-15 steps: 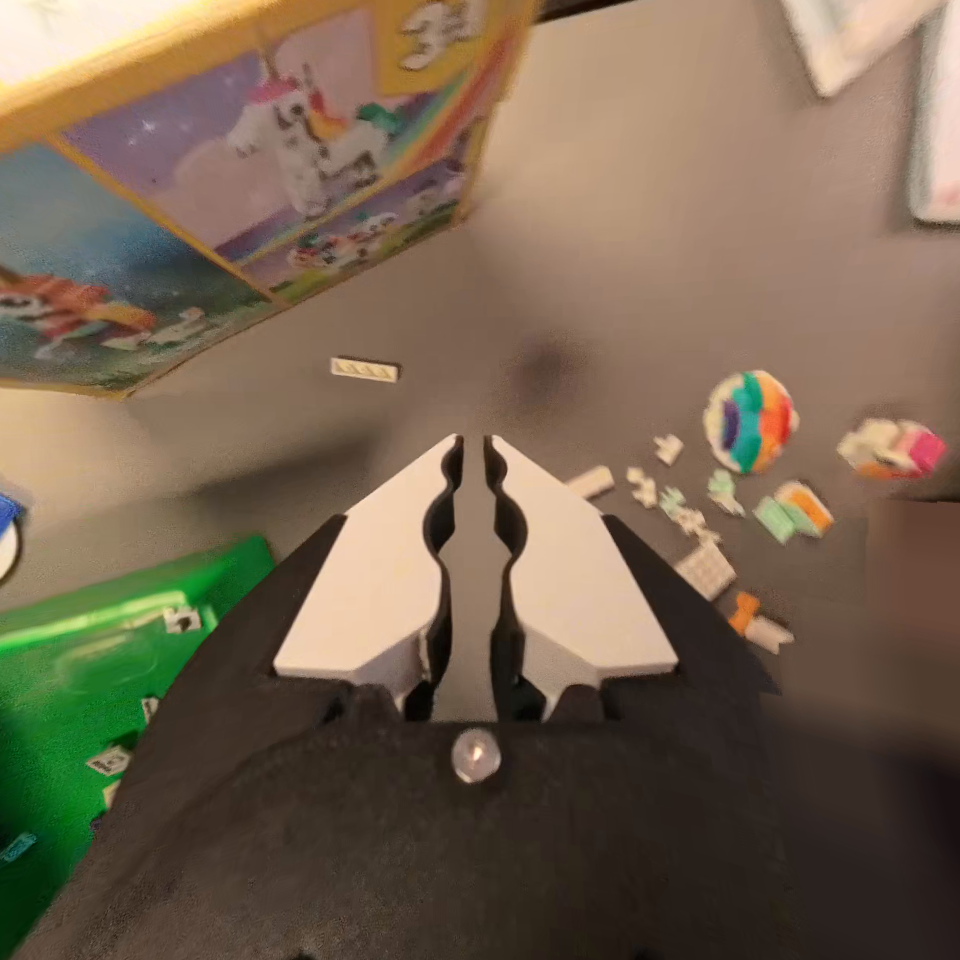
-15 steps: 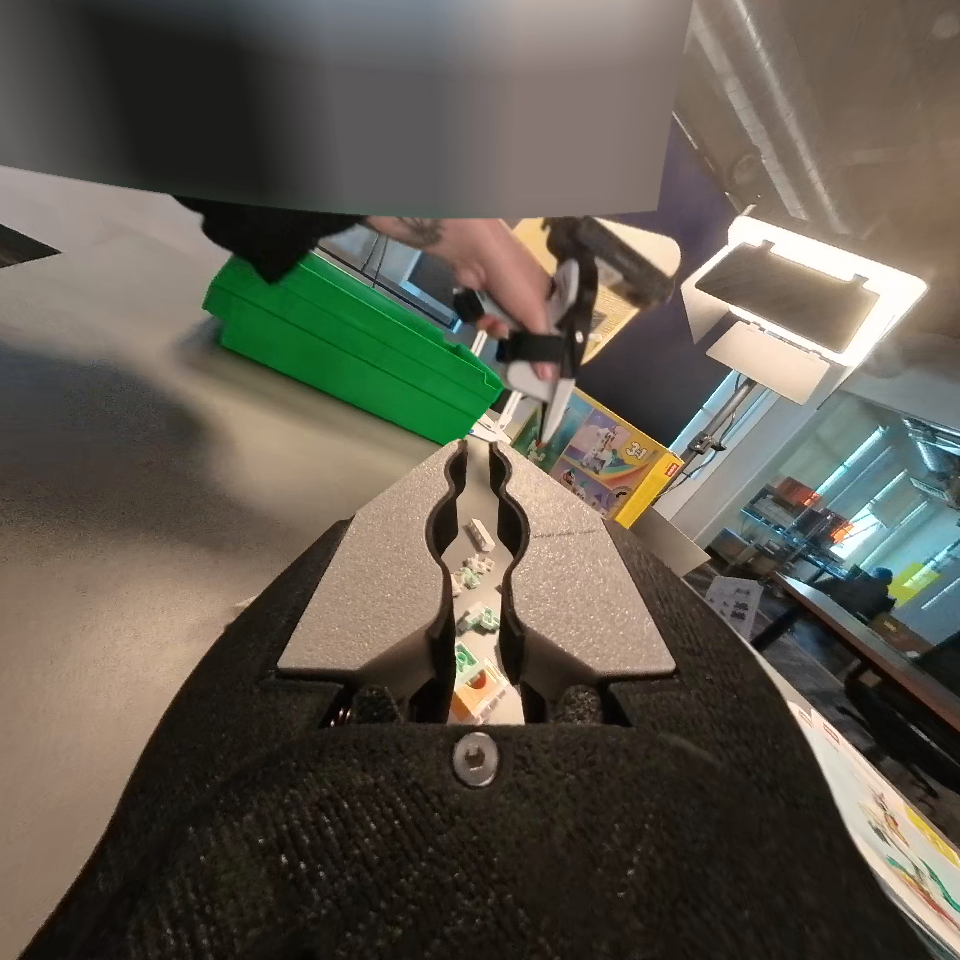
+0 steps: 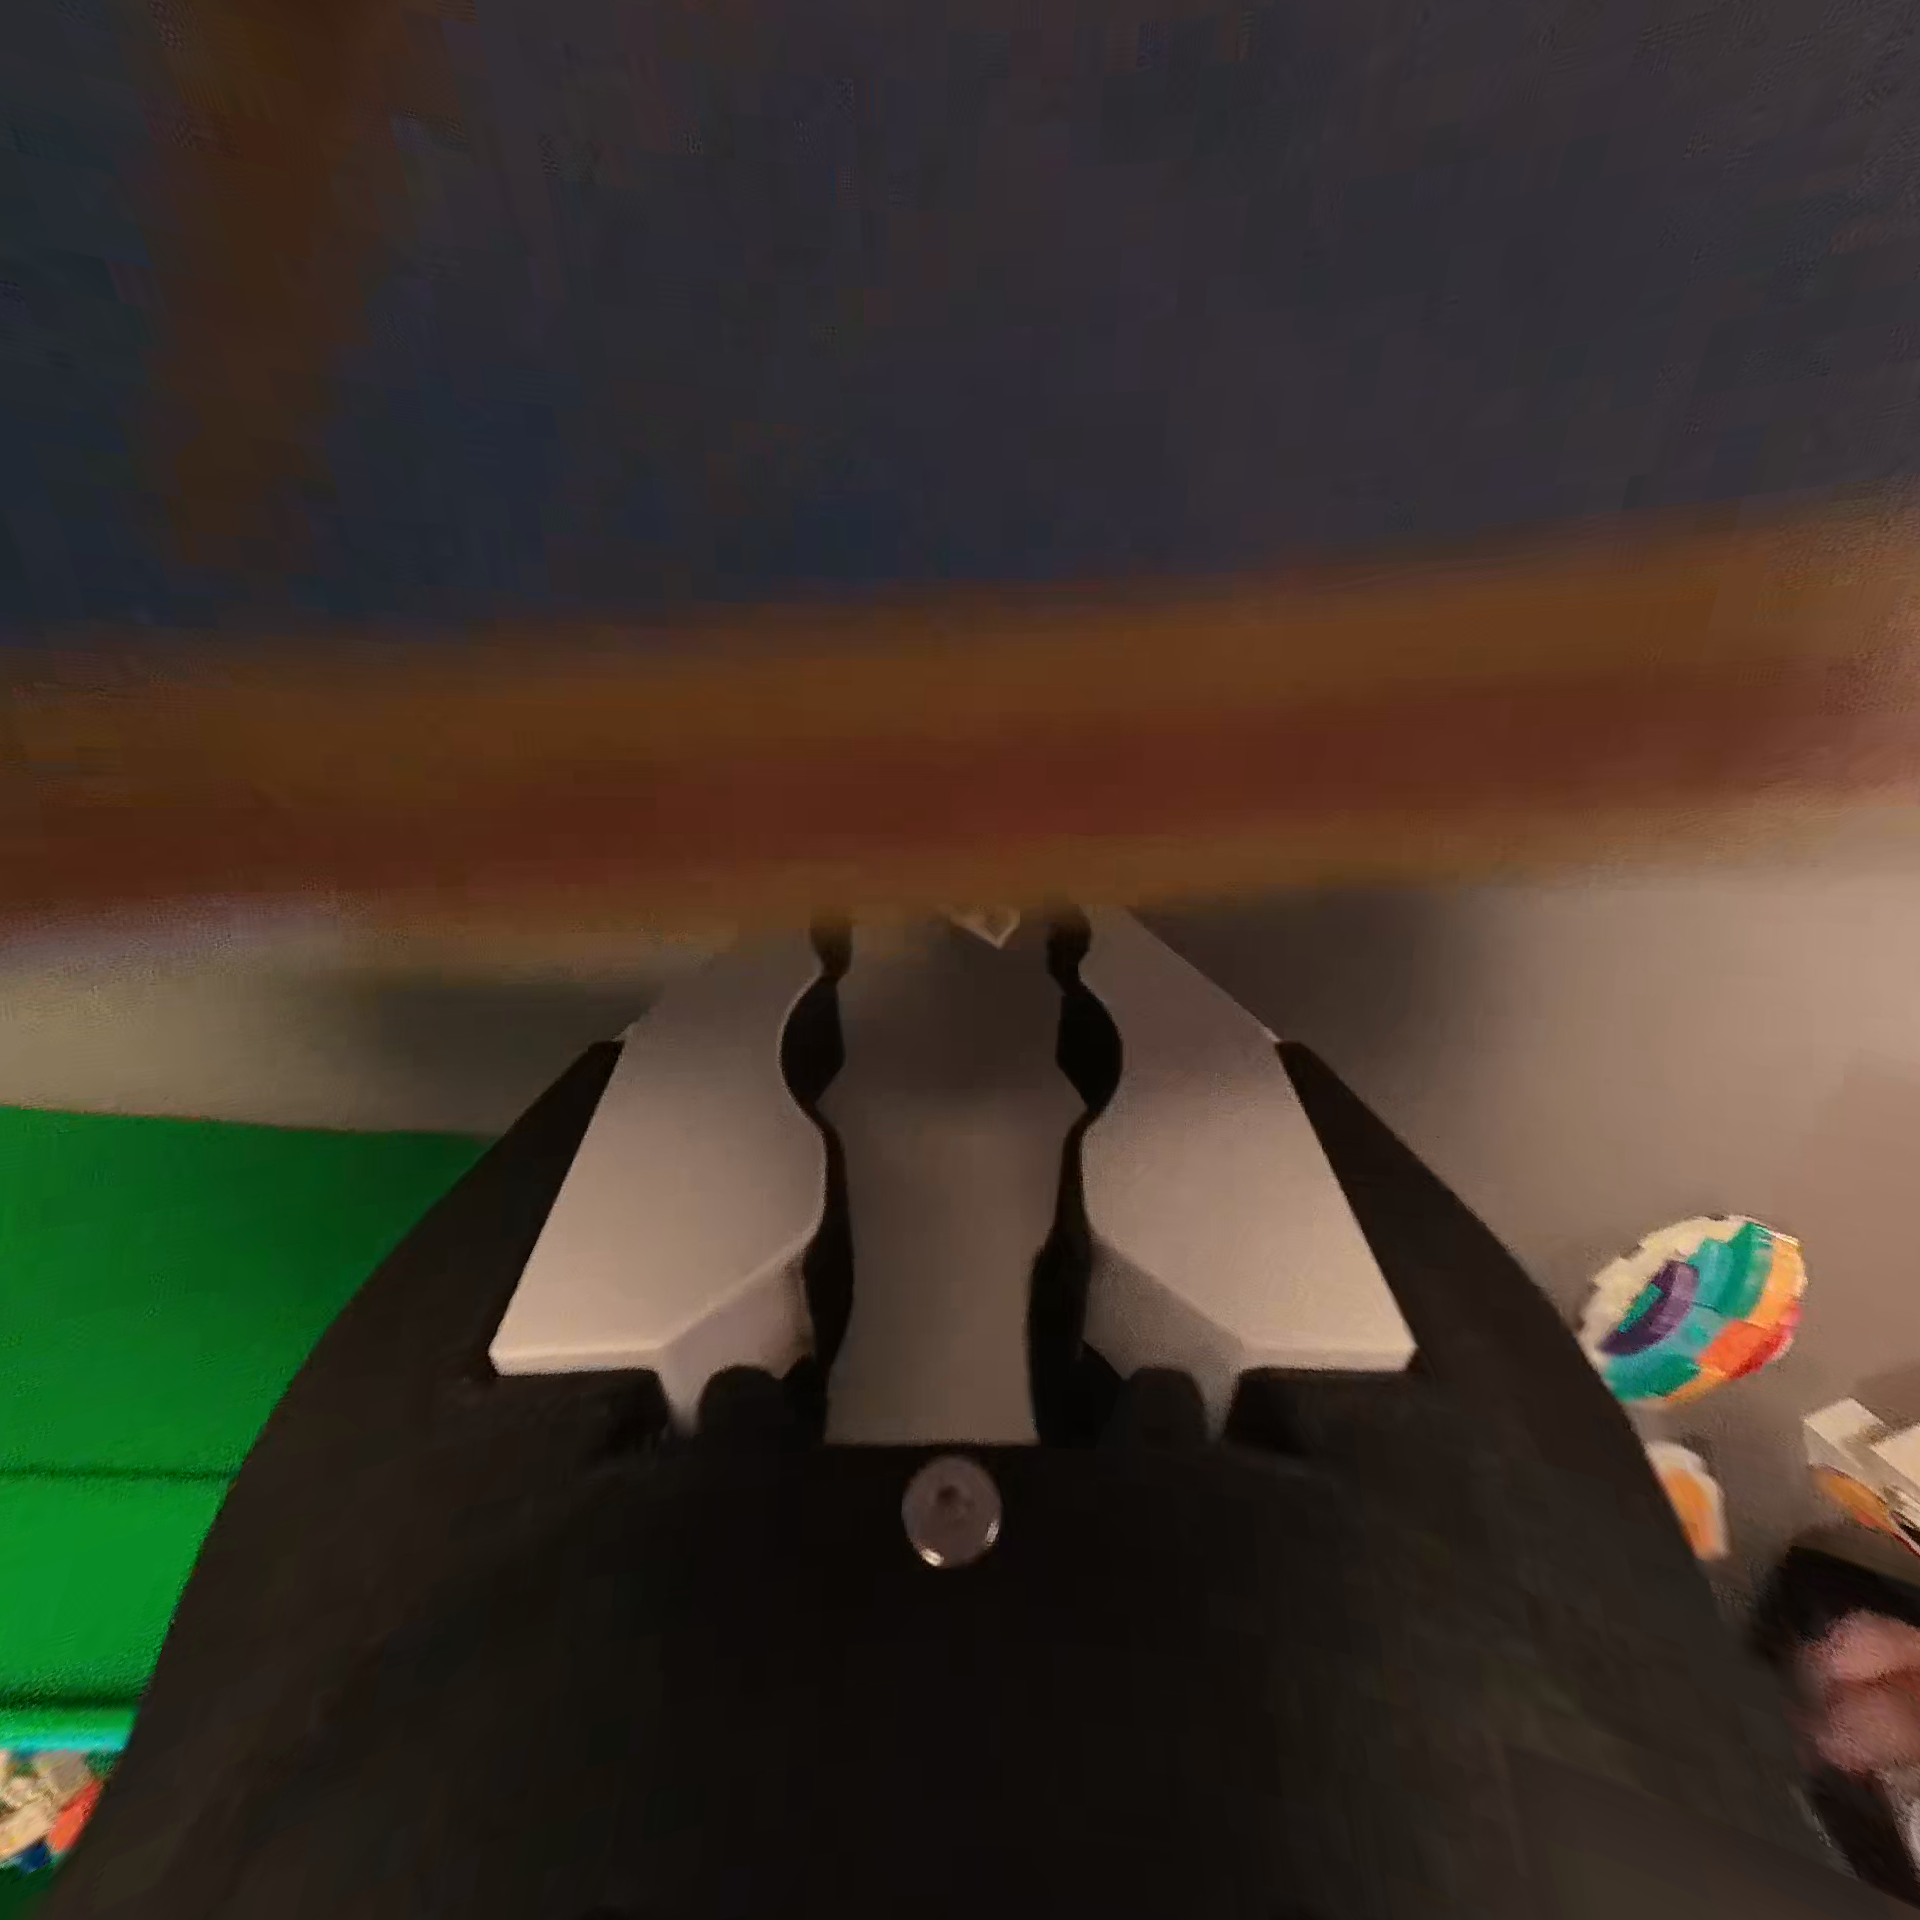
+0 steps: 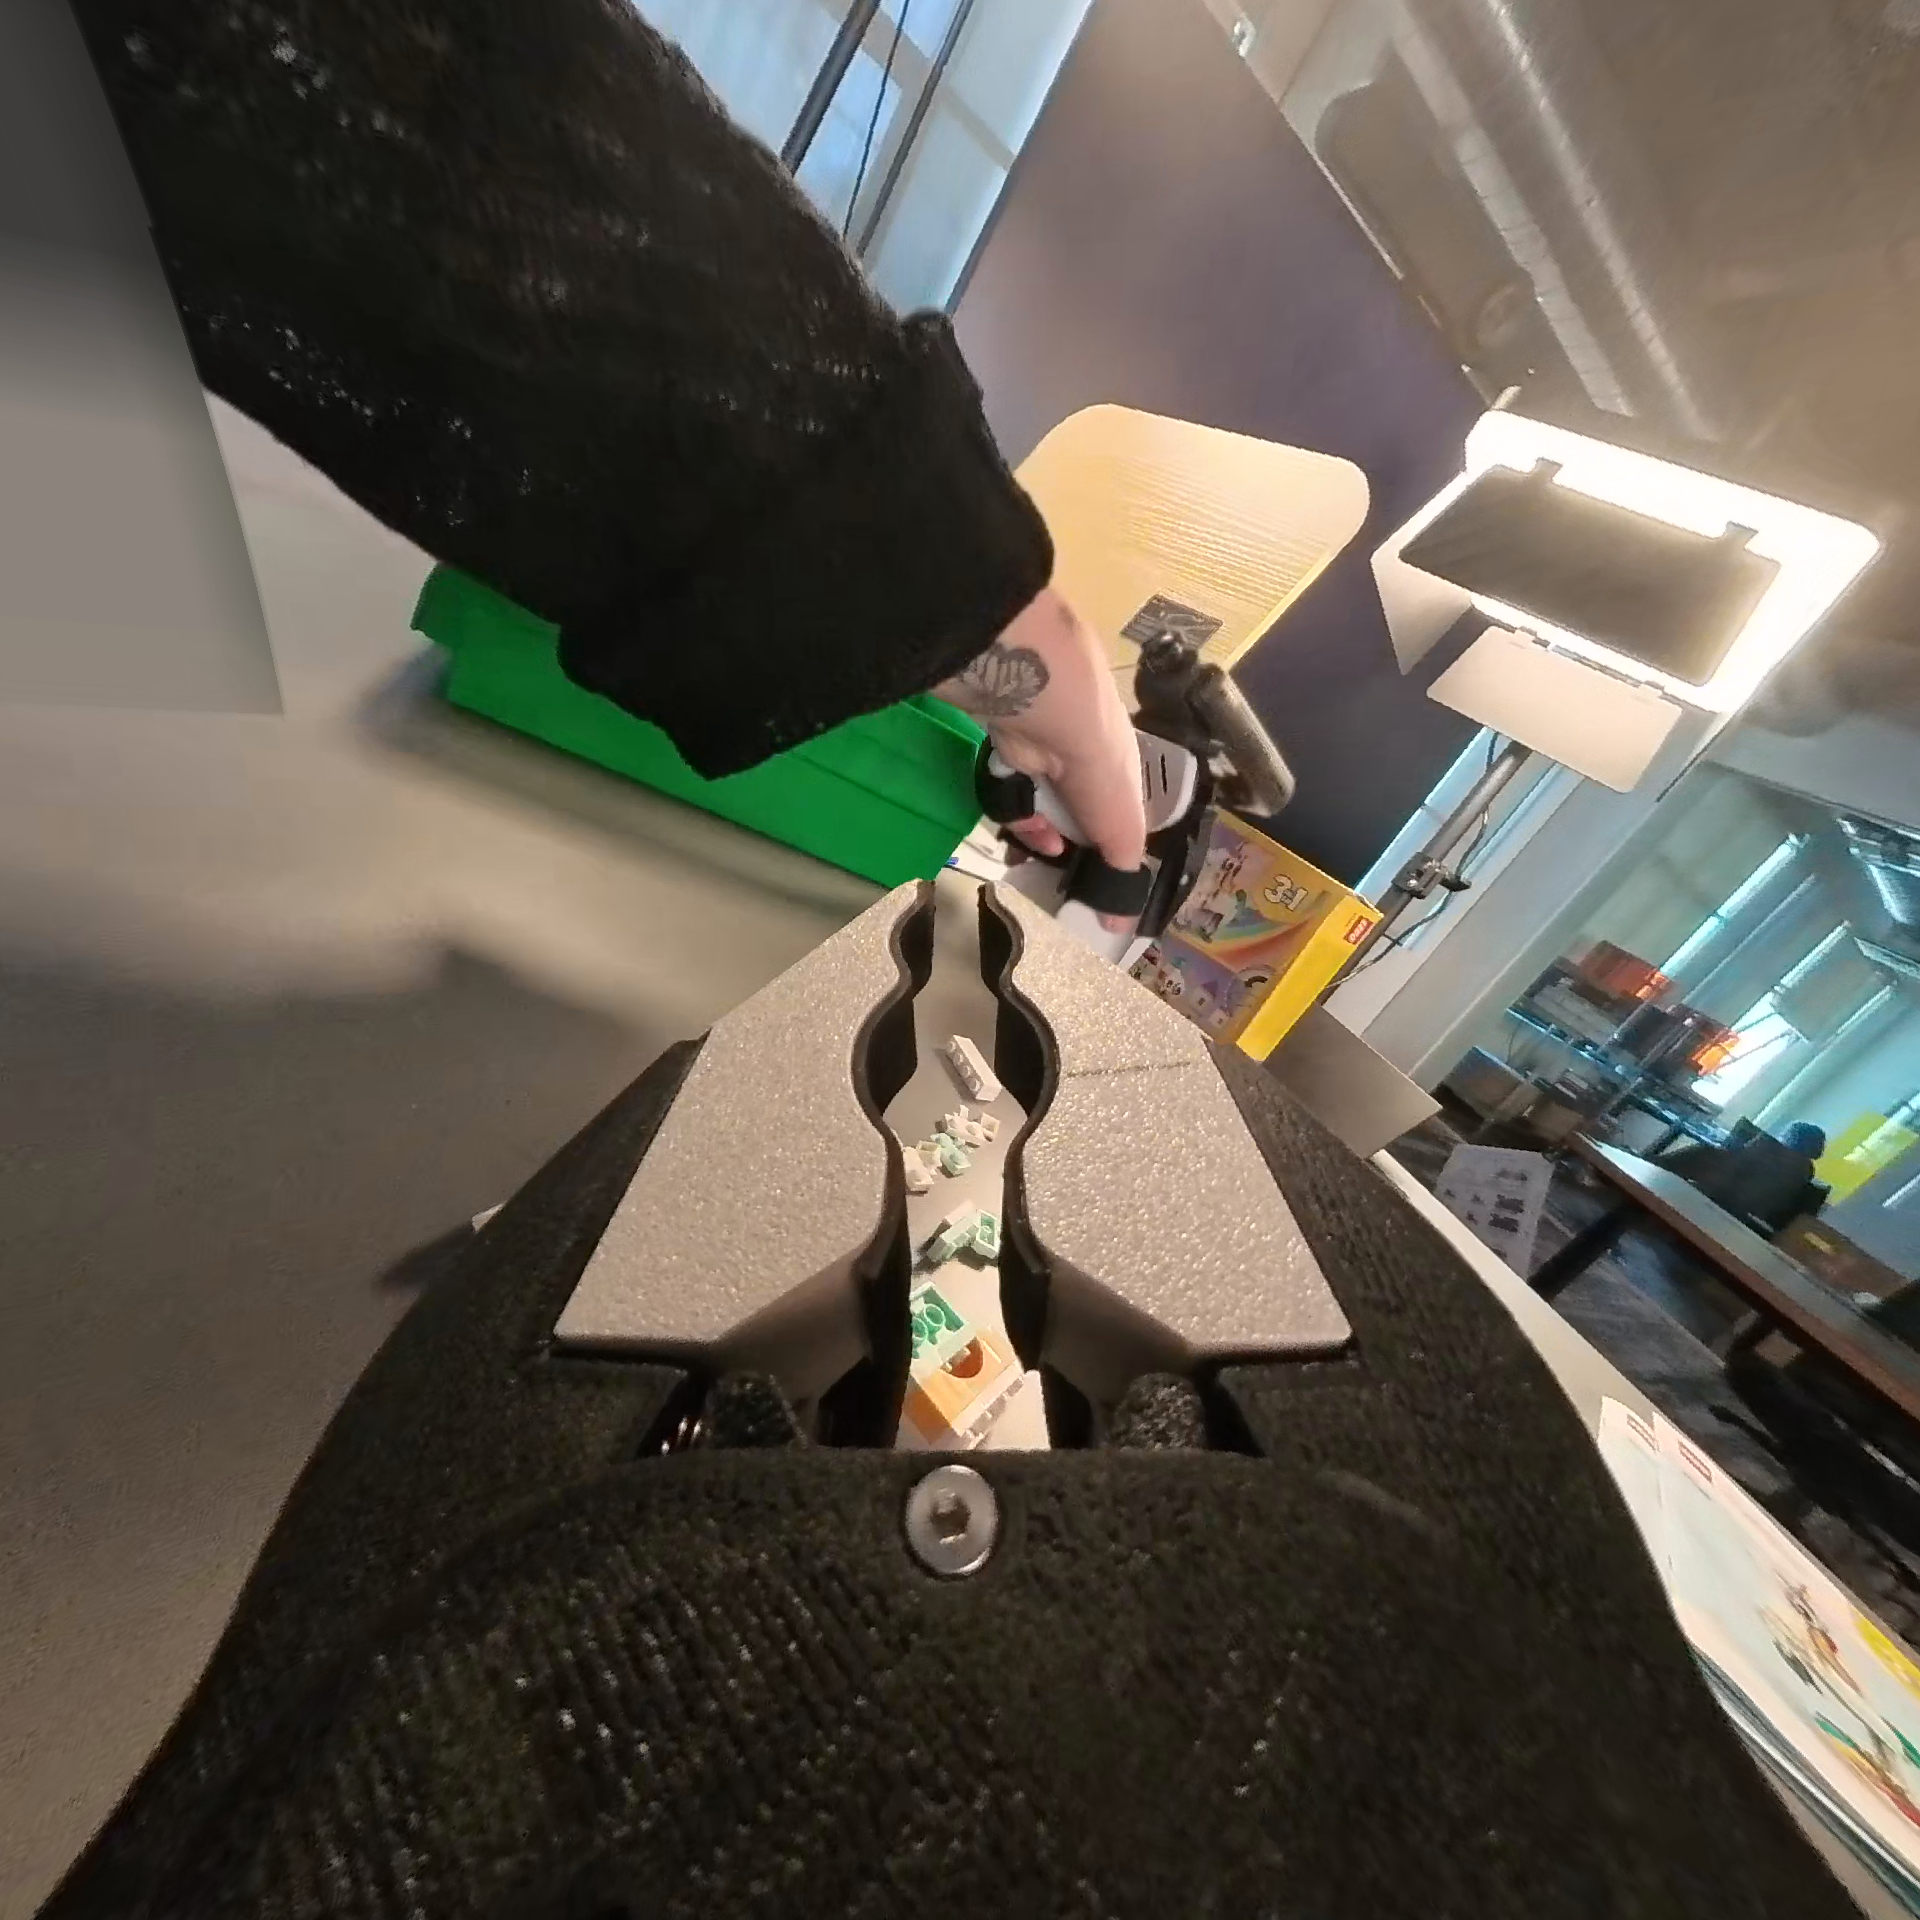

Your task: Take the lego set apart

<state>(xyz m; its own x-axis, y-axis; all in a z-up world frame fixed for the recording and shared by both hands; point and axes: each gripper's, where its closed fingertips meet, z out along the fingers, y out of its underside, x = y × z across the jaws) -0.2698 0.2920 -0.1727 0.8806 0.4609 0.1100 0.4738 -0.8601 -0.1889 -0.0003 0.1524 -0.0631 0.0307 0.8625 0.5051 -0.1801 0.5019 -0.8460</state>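
My left gripper (image 3: 951, 925) is open, low over the grey table (image 3: 1558, 1039), and the view is heavily blurred. A small white piece (image 3: 977, 923) shows between its tips, not gripped. A rainbow lego disc (image 3: 1699, 1309) and white-orange pieces (image 3: 1688, 1496) lie to its right. My right gripper (image 4: 956, 896) is shut with a thin gap and holds nothing. Through that gap I see loose pieces on the table: a white brick (image 4: 966, 1065), mint bits (image 4: 961, 1236) and a green-orange chunk (image 4: 951, 1361).
A green bin (image 3: 156, 1351) stands at my left; it also shows in the right wrist view (image 4: 790, 779). A person's black sleeve (image 4: 571, 364) and hand (image 4: 1081, 769) reach across. The yellow lego box (image 4: 1278, 956) stands beyond. An instruction booklet (image 4: 1766, 1621) lies at the right. The grippers' ends are close to 30 cm from one another. To reach the rainbow lego disc (image 3: 1699, 1309) in a straight line is about 15 cm for my right fingers, about 20 cm for my left.
My left gripper has opened wider and swung down and forward toward the box, so the loose pieces slid to the right edge. The right gripper has stayed shut and nearly still.
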